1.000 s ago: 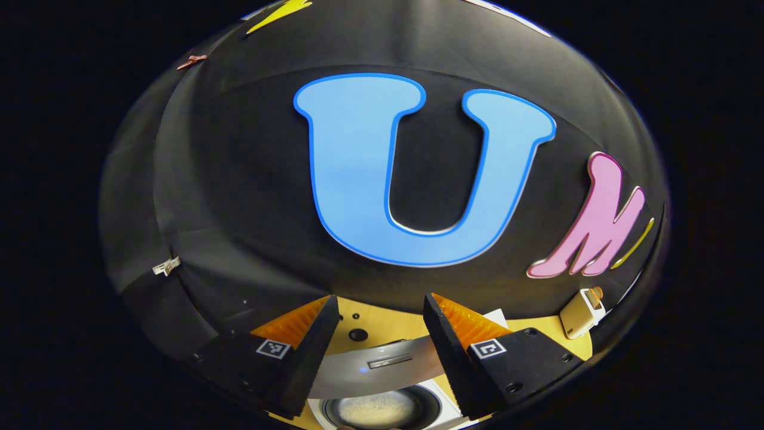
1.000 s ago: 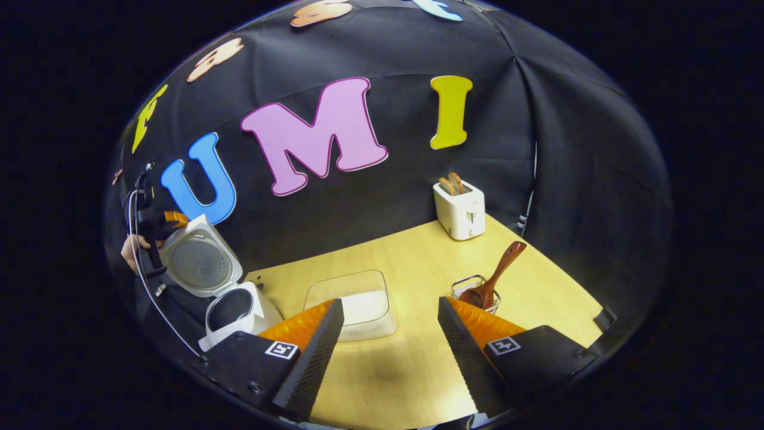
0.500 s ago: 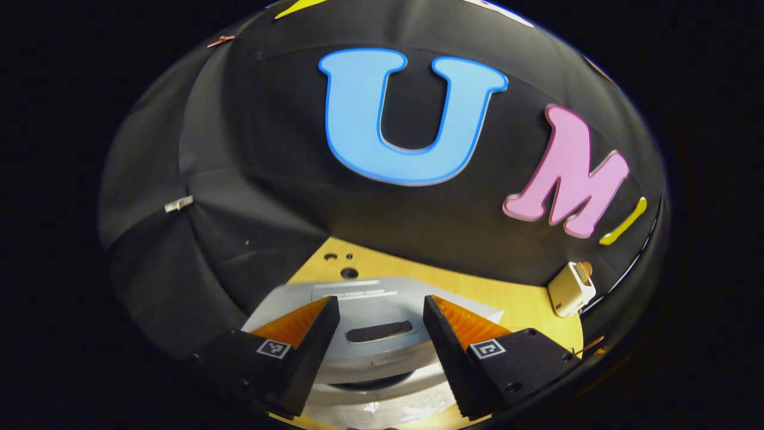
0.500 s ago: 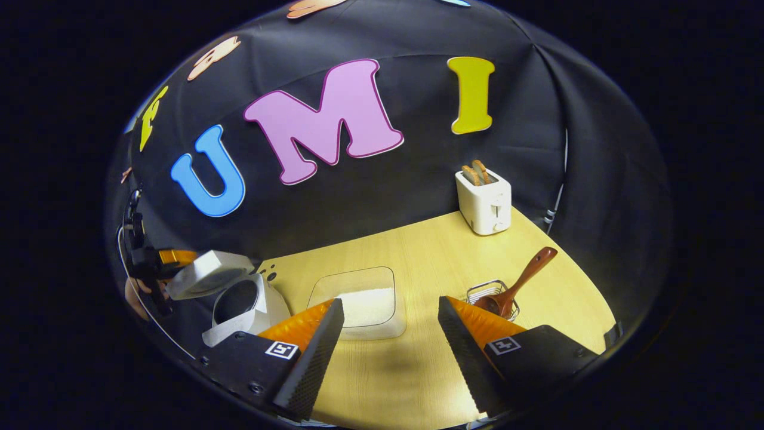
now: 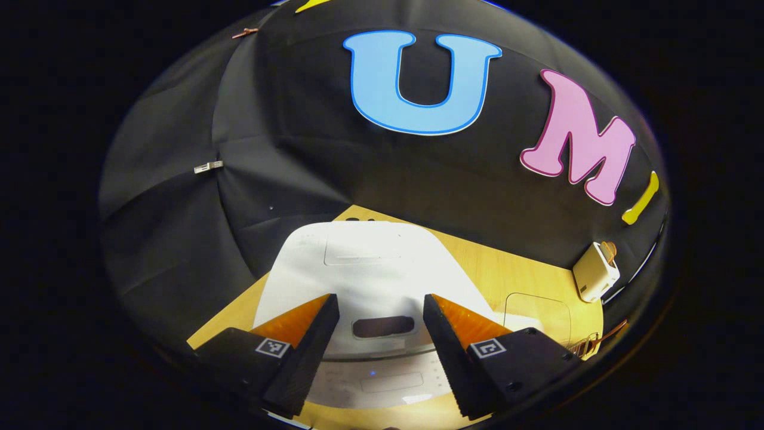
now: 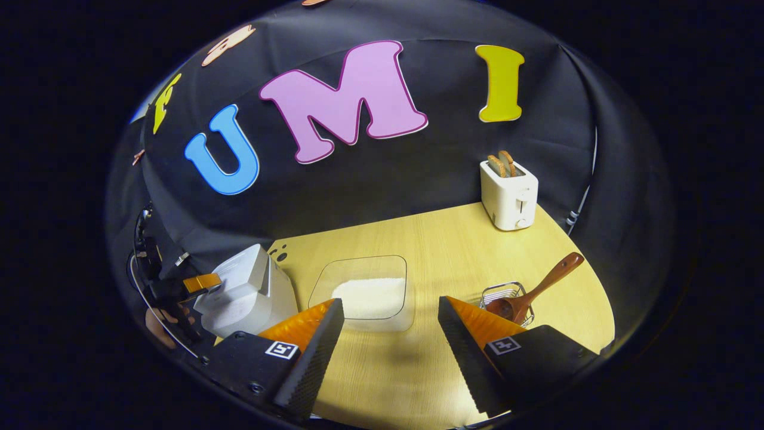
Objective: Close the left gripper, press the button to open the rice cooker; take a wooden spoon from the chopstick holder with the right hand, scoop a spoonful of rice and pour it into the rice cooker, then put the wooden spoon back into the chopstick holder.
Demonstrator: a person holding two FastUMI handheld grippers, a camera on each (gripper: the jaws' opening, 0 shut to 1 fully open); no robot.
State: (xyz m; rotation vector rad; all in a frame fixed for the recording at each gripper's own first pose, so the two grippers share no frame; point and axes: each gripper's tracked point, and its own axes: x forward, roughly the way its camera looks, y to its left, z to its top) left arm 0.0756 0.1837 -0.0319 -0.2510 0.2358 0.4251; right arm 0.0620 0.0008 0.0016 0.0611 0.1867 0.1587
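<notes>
You have brought the rice cooker (image 5: 370, 275) lid down; it is closed now. Your left hand-held gripper (image 5: 380, 313) stands with fingers apart over it, your right hand-held gripper (image 6: 391, 319) also apart. The wooden spoon (image 6: 531, 297) leans in the chopstick holder (image 6: 506, 294) near the surface's (image 6: 441, 251) right edge.

Both fisheye views are sharp but bend strongly toward their rims. Overhead light brightens the tabletop (image 6: 430, 251), glares off the rice cooker (image 5: 370, 269), and leaves soft shadows.
</notes>
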